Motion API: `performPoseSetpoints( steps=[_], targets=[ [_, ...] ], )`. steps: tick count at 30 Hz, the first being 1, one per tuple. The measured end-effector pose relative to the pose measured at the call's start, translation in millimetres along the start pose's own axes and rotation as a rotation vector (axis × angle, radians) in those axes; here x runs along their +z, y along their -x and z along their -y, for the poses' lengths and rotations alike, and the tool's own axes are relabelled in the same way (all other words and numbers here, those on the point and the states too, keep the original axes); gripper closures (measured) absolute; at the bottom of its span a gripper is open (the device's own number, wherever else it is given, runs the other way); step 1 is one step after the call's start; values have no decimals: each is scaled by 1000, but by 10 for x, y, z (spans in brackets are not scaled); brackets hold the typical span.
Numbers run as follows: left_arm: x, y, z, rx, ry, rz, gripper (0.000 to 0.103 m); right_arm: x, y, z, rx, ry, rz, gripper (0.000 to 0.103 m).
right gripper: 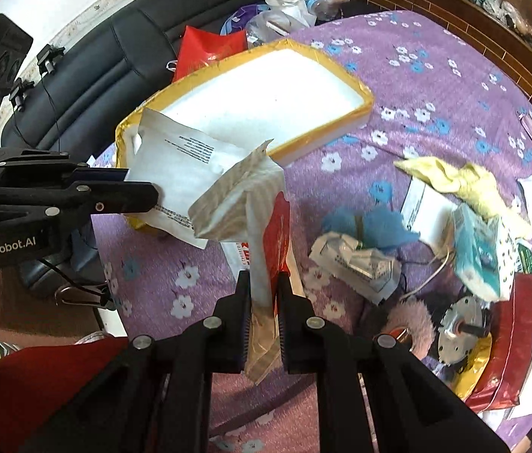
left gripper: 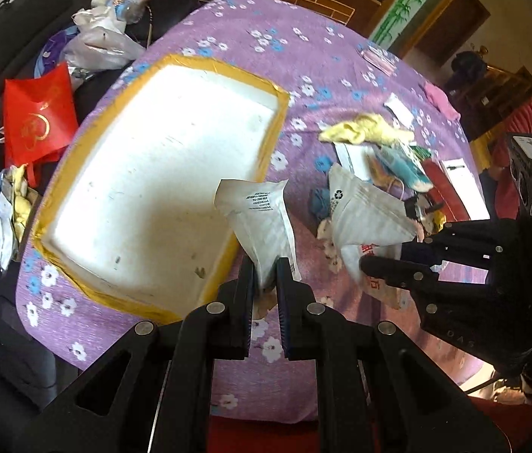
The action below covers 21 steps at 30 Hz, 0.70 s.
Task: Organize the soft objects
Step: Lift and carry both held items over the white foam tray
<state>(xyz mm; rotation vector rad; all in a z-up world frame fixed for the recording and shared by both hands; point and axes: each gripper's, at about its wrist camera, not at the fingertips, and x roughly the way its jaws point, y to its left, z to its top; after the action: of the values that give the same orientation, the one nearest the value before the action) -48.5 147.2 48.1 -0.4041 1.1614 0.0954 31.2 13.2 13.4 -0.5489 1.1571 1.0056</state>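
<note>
Left hand-held gripper (left gripper: 265,275) clamped on white pouch (left gripper: 258,211) beside foam tray (left gripper: 160,173), right hand-held gripper (right gripper: 265,294) clamped on red-white packet (right gripper: 262,234) above worktop (right gripper: 435,87); step: carry phase; next: release both w/in tray.

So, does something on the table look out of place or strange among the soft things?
Yes: a small metal motor lies in the pile at the right of the purple tablecloth, beside a pink fluffy piece. It is hard, not soft.
</note>
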Motion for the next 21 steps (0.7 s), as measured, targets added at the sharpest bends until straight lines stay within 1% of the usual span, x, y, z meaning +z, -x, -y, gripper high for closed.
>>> performPoseSetpoints(
  steps=[7,14,21],
  targets=[
    [68,82,-176,19,29,29,92,191,32,-37,3,16,16,93],
    [113,89,-324,33,56,40,92,406,-12,-132,8,47,20,93],
    [248,49,-491,42,83,58,92,722,-53,-94,10,53,35,93]
  ],
)
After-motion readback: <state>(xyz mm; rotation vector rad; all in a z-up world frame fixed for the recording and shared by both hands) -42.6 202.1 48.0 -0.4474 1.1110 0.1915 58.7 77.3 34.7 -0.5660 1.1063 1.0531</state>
